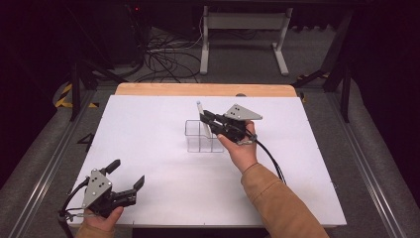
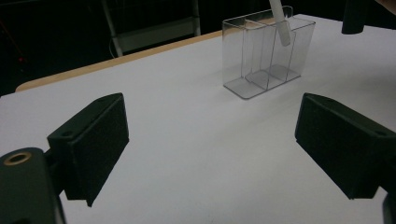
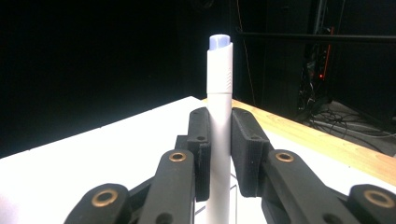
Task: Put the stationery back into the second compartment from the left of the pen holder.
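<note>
High view: pen (image 1: 199, 110) stood nearly upright in my right gripper (image 1: 208, 120), its lower end over the clear organizer (image 1: 203, 136) near the middle of the white tabletop (image 1: 148, 148); my left gripper (image 1: 128, 179) rested near the front edge, well apart from both.

Left gripper view: my fingers (image 2: 93, 140) stood wide apart with nothing between them, only bare tabletop (image 2: 196, 154); beyond them the organizer (image 2: 266, 51) stood upright, and the pen (image 2: 281, 23) slanted down into one of its compartments, tip above the floor of it.

Right gripper view: my fingers (image 3: 200, 149) were clamped on the pen (image 3: 219, 116) around mid-barrel, its capped end (image 3: 219, 43) rising above them.

Handling: I judged the pen light, stiff and smooth, so liable to slip or swing if pinched off-centre; mid-barrel was the right place to hold it.

Organizer: thin clear plastic, probably light and easy to tip if the pen knocked a wall.
</note>
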A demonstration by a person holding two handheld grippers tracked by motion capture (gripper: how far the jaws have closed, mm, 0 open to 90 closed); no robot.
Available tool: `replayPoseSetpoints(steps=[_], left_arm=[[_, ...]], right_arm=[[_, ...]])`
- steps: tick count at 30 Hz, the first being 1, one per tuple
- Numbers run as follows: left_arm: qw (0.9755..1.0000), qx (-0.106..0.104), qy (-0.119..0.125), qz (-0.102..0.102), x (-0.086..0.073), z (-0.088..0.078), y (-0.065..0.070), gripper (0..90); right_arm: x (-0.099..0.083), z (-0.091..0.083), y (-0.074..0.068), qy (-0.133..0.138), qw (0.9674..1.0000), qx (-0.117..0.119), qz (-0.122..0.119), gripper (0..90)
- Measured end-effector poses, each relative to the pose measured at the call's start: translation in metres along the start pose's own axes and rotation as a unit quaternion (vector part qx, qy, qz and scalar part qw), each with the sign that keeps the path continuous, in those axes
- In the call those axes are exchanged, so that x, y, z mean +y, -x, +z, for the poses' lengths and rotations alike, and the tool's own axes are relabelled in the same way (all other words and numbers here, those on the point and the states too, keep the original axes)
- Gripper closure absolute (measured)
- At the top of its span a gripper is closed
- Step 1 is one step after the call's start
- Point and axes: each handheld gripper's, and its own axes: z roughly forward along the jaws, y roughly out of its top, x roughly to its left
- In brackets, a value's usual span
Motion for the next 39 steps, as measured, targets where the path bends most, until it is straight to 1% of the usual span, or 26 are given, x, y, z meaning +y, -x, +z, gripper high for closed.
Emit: replayPoseSetpoints(steps=[8, 10, 11, 13, 15, 17, 19, 23, 25, 28, 31, 34, 39], left_arm=[[1.0000, 0.000, 0.000, 0.000, 0.000, 0.000, 0.000, 10.4], [1.0000, 0.000, 0.000, 0.000, 0.000, 0.000, 0.000, 10.5], [1.0000, 0.000, 0.001, -0.001, 0.000, 0.000, 0.000, 10.5], [1.0000, 0.000, 0.001, 0.000, 0.000, 0.000, 0.000, 10.4], [1.0000, 0.000, 0.001, -0.001, 0.000, 0.000, 0.000, 10.4], [1.0000, 0.001, 0.000, 0.000, 0.000, 0.000, 0.000, 10.4], [1.0000, 0.001, 0.000, 0.000, 0.000, 0.001, 0.000, 10.4], [1.0000, 0.001, 0.000, 0.000, 0.000, 0.001, 0.000, 10.4], [1.0000, 0.001, 0.000, 0.000, 0.000, 0.000, 0.000, 10.5], [1.0000, 0.001, 0.000, -0.001, 0.000, 0.000, 0.000, 10.4], [1.0000, 0.002, 0.001, 0.000, 0.000, 0.000, 0.000, 10.4], [1.0000, 0.002, 0.001, 0.001, 0.001, -0.001, 0.001, 10.5], [1.0000, 0.003, 0.001, 0.000, 0.000, -0.001, 0.000, 10.4]], right_arm=[[-0.002, -0.001, 0.000, -0.014, 0.9999, -0.006, 0.000, 79.2], [-0.001, -0.003, 0.000, -0.018, 0.9998, -0.010, 0.000, 77.5], [-0.001, -0.003, 0.000, -0.019, 0.9998, -0.011, 0.002, 73.7], [0.000, -0.004, 0.000, -0.020, 0.9996, -0.019, -0.003, 65.1], [0.001, -0.006, 0.000, -0.019, 0.9995, -0.024, -0.008, 54.7], [0.002, -0.009, 0.001, -0.022, 0.9992, -0.031, -0.012, 49.5], [0.004, -0.012, 0.001, -0.023, 0.9992, -0.029, -0.013, 42.7], [0.012, -0.020, -0.002, -0.021, 0.9992, -0.028, -0.020, 34.9], [0.016, -0.024, -0.003, -0.020, 0.9993, -0.023, -0.021, 34.6], [0.024, -0.032, -0.007, -0.014, 0.9993, -0.021, -0.027, 31.5], [0.030, -0.038, -0.010, -0.014, 0.9992, -0.021, -0.033, 30.6], [0.034, -0.043, -0.012, -0.016, 0.9989, -0.019, -0.039, 29.5], [0.037, -0.048, -0.014, -0.018, 0.9988, -0.016, -0.042, 28.5]])
